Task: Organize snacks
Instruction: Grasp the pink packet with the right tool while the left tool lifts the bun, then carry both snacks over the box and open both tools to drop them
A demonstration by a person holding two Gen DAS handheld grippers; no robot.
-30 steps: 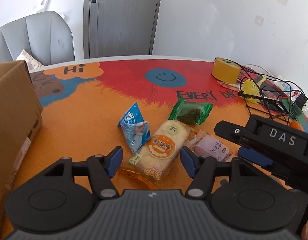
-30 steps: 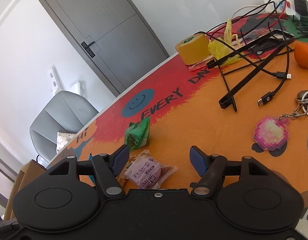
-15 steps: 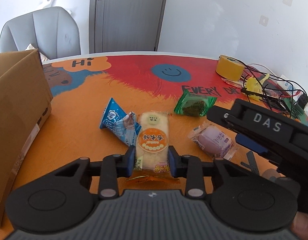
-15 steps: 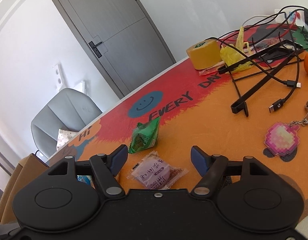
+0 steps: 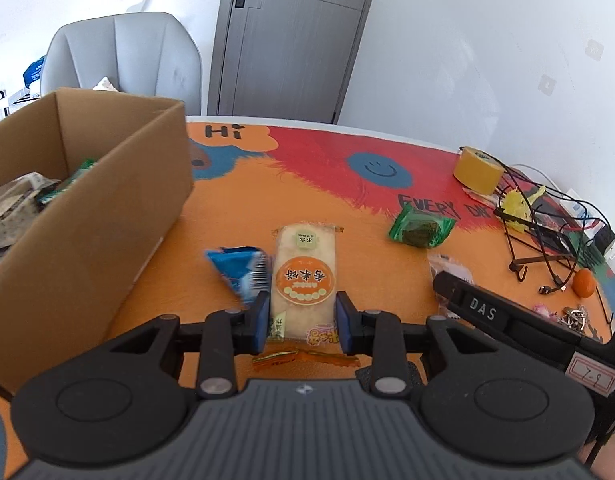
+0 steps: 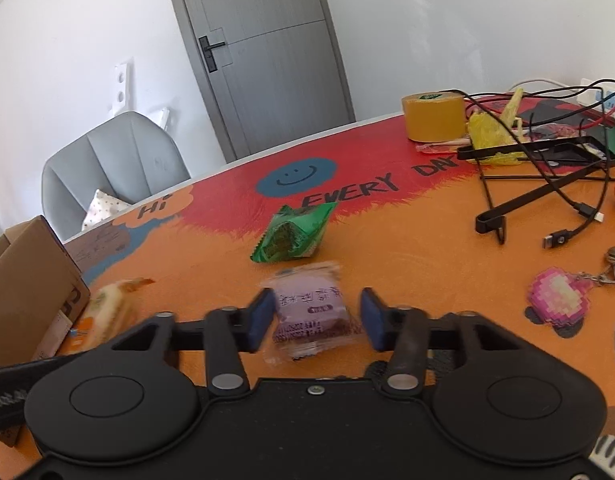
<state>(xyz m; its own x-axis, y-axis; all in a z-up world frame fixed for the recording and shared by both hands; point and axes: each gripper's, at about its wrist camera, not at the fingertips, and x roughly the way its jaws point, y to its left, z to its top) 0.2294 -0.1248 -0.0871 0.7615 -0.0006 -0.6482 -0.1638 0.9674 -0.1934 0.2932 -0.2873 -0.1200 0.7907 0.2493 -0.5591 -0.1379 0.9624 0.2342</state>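
Both jaws closed in | left gripper (image 5: 301, 316) pinches rice cracker (image 5: 303, 276), blue packet (image 5: 241, 270) alongside | right gripper (image 6: 317, 316) pinches purple snack (image 6: 311, 308)

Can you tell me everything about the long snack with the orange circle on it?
The long rice-cracker packet in clear plastic is pale cream, with a big orange round label, a small green one above, and crinkly orange sealed ends. It lies lengthwise, pointing away from the camera. The left gripper squeezes its near part between blue pads. A blue crinkly snack bag sits against its left side, near the brown cardboard box.
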